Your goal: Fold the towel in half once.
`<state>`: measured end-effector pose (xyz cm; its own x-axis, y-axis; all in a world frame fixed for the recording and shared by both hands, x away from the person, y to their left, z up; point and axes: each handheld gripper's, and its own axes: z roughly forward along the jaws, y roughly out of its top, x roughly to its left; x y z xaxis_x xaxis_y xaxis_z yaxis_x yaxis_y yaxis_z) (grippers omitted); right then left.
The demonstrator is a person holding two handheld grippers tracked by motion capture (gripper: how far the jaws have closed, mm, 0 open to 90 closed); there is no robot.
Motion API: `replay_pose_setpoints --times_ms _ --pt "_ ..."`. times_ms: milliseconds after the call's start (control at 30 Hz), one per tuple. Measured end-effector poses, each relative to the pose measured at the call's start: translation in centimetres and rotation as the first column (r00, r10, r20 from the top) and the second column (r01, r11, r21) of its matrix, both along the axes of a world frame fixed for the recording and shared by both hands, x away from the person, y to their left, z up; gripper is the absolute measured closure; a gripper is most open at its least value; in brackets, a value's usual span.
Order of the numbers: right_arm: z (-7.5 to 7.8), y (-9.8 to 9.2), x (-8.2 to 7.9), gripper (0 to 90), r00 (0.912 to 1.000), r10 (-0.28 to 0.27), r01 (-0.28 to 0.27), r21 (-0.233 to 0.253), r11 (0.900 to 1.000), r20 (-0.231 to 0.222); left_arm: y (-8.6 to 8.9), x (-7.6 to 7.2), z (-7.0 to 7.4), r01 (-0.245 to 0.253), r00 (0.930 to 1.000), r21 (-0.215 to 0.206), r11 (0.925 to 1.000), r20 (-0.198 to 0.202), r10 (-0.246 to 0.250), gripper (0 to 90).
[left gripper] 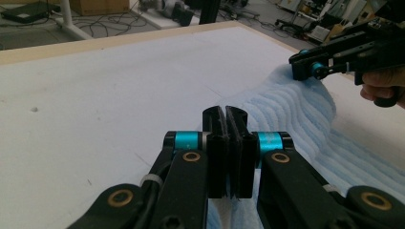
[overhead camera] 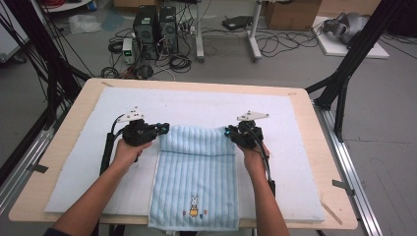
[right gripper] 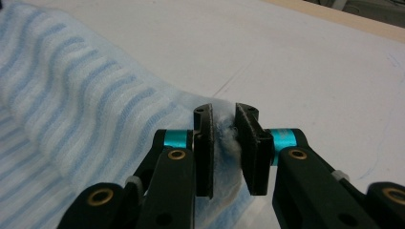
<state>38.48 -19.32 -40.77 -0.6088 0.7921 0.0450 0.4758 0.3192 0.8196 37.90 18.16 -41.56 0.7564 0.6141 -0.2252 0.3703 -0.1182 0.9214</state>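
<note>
High view shows your left hand-held gripper (overhead camera: 164,128) and right hand-held gripper (overhead camera: 229,132) each clamped on a far corner of the light blue striped towel (overhead camera: 195,172), which lies lengthwise at the tabletop's middle with its rabbit emblem (overhead camera: 194,206) at the near edge; gripping both corners lets you lift that edge evenly, probably to fold it. Under it a white foam pad (overhead camera: 206,105) covers the wooden tabletop (overhead camera: 327,147), and beyond it the grey floor carries computer towers (overhead camera: 156,27), tangled cables and cardboard boxes (overhead camera: 292,12).
</note>
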Motion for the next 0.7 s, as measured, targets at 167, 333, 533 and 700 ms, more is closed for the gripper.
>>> replay_pose_setpoints --times_ms 167,333,533,700 --pt "0.3 0.0 -2.0 77.8 0.9997 0.019 -0.019 0.005 1.0 0.012 0.3 -1.8 -0.7 0.008 1.0 -0.005 1.0 -0.005 -0.008 86.5" --pt "0.1 0.0 -3.8 77.8 0.9998 0.015 -0.015 0.009 1.0 0.011 0.3 -3.4 -1.5 0.023 0.9996 0.007 0.9997 -0.018 -0.023 86.3" --pt "-0.5 -0.2 -6.0 77.8 0.9999 0.016 -0.016 0.016 1.0 0.002 0.5 -5.1 -2.3 0.039 0.9986 0.011 0.9992 -0.035 -0.038 86.2" --pt "-1.1 -0.3 -7.6 77.9 0.9997 0.025 -0.025 0.021 0.999 -0.001 0.5 -6.2 -2.5 0.054 0.9978 0.023 0.9983 -0.04 -0.053 86.0"
